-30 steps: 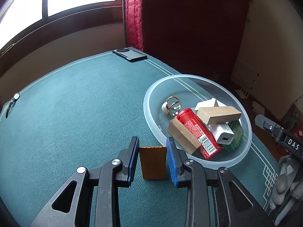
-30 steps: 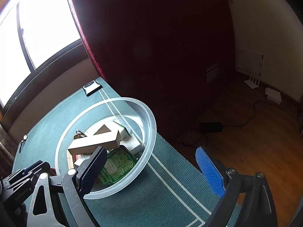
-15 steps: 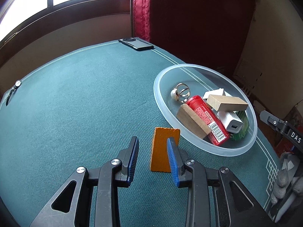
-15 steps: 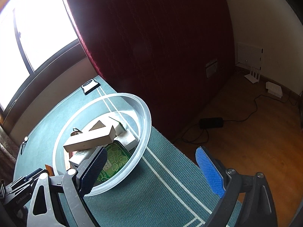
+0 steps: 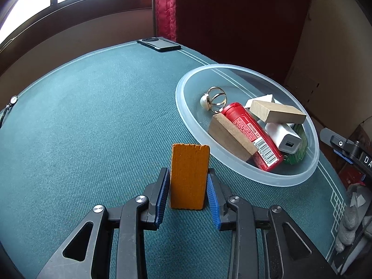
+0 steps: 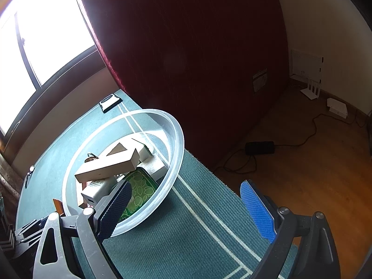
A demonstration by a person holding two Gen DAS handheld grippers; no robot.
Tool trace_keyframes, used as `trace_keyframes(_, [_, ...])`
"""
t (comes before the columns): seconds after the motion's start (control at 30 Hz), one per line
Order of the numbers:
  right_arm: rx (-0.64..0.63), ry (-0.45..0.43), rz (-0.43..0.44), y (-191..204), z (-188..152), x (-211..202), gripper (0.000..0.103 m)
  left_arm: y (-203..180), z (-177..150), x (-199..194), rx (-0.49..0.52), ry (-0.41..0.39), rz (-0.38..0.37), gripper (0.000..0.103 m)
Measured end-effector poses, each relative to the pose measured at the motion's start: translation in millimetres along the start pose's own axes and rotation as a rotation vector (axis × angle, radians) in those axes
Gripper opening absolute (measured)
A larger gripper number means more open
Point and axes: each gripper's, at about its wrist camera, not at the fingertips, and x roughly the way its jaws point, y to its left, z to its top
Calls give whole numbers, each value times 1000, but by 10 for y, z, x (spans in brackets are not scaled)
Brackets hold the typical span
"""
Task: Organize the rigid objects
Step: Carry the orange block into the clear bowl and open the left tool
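On the green tablecloth (image 5: 93, 121), near the middle of the table, we hold the orange wooden block (image 5: 188, 175) upright between the blue pads of our left gripper (image 5: 188, 194), which is clamped on both of its narrow sides. The block sits just left of the clear round bowl (image 5: 183, 107) and apart from its rim. Whether the block's lower end touches the cloth we cannot tell.

Inside the bowl we see a gold ring with a pearl (image 5: 214, 98) at the far left, a red tube with a barcode (image 5: 252, 137) lying diagonally, a wooden block (image 5: 229, 137) leaning against its near side, a second wooden block (image 5: 276, 111) resting on top of the pile, a white charger (image 5: 283, 137) and a green patterned tin (image 6: 139, 190) beneath them.

Our right gripper (image 6: 186, 207) hangs over the near right edge of the table with its fingers spread wide and nothing between them; its left pad (image 6: 116, 207) overlaps the bowl's near rim in the right wrist view. A black phone (image 5: 159, 44) lies at the far edge of the table.
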Motion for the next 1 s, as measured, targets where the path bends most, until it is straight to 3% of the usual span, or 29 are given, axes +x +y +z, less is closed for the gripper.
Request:
trace_keyframes(0.5, [2,13,10,-3,-6,30,97,9,197,-253,-18,-79,21,31])
trace_keyframes(0.9, [7,18,15,-3,0,54,97,-406,608,-160,55,-120,-77,31])
trace_keyframes(1.0, [8,18,15,-7,4,57,97,-486,691,-61,69,-111,-108,37])
